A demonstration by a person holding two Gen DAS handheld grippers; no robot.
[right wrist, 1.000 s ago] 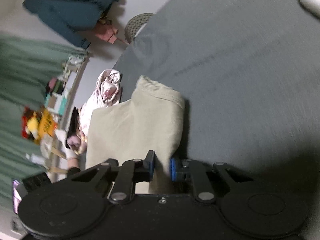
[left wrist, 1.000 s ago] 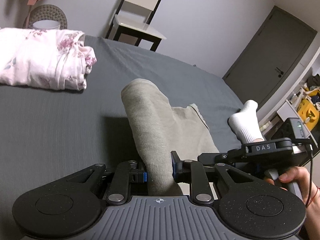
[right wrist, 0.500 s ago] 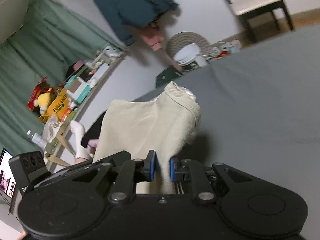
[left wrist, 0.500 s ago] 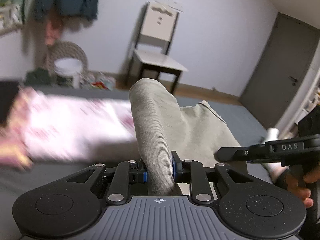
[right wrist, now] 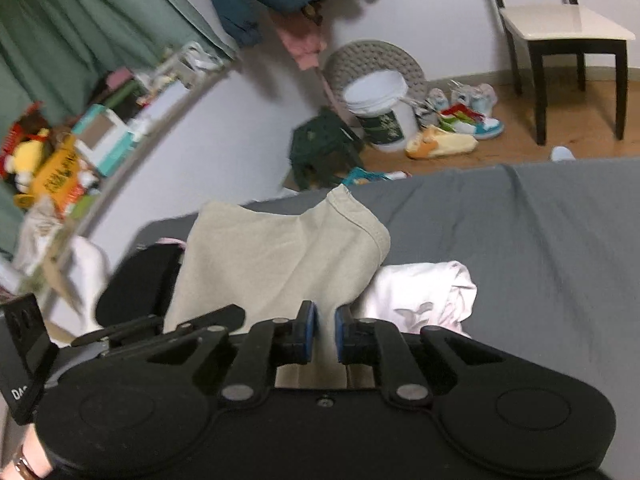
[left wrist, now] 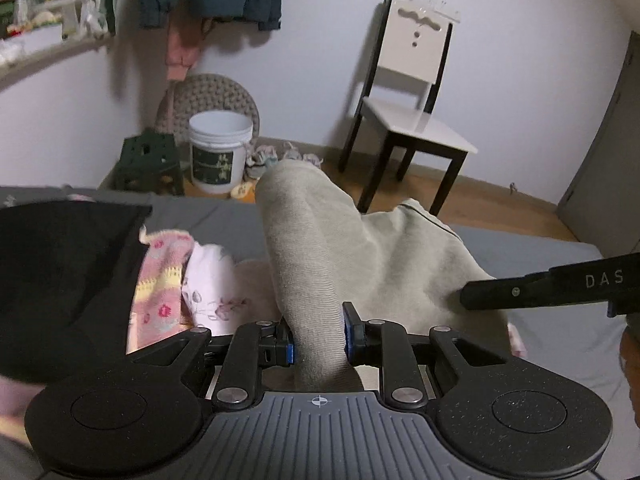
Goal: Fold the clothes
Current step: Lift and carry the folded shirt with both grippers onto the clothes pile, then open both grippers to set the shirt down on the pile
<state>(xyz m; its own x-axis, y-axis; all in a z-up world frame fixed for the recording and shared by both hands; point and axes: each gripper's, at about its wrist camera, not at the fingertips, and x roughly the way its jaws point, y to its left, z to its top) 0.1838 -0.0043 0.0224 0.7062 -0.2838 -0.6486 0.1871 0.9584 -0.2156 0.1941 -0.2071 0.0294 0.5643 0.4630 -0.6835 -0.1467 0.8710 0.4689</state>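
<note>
**Beige garment held in both jaws, carried over the bed**

Our left gripper has its jaws clamped on a thick roll of the beige garment; ribbed knit bulges up between the blue pads. Our right gripper has its jaws nearly together on a thinner edge of the same cloth, near the stitched hem corner. So both are gripping it.

The garment is folded over and lifted, hanging between the two grippers above the grey bed. Under and just beside it lies a white floral garment; in the left view a pink patterned cloth and something black sit to the left.

Handling, as we judge it: soft, light, limp knit. It sags wherever unsupported and won't hold a crease unless laid flat. Not slippery, not fragile. Best hold is at the corners or hem, where the stitching gives stiffness; the left grip is bunched, so that side may land lumpy. Risk: the layers slide apart on set-down.
</note>
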